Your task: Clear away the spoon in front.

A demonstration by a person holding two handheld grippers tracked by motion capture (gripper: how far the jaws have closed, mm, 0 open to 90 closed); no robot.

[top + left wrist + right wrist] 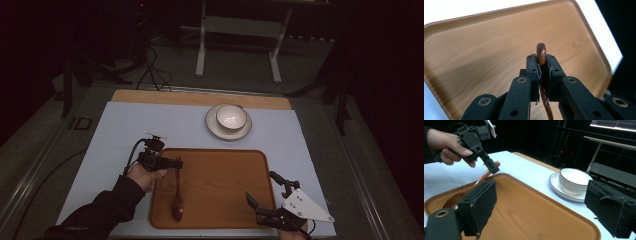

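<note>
Left gripper clamped on the handle tip of a wooden spoon; right gripper gaping wide, empty, at the near right corner of the tray.
The left gripper view shows the glossy reddish-brown tip pinched between the pads; the high view shows the spoon's bowl resting on the tray's left side; one spoon, one tray, one white bowl on one saucer.

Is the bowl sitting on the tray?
No, the bowl sits on a saucer on the table, beyond the tray.
</note>
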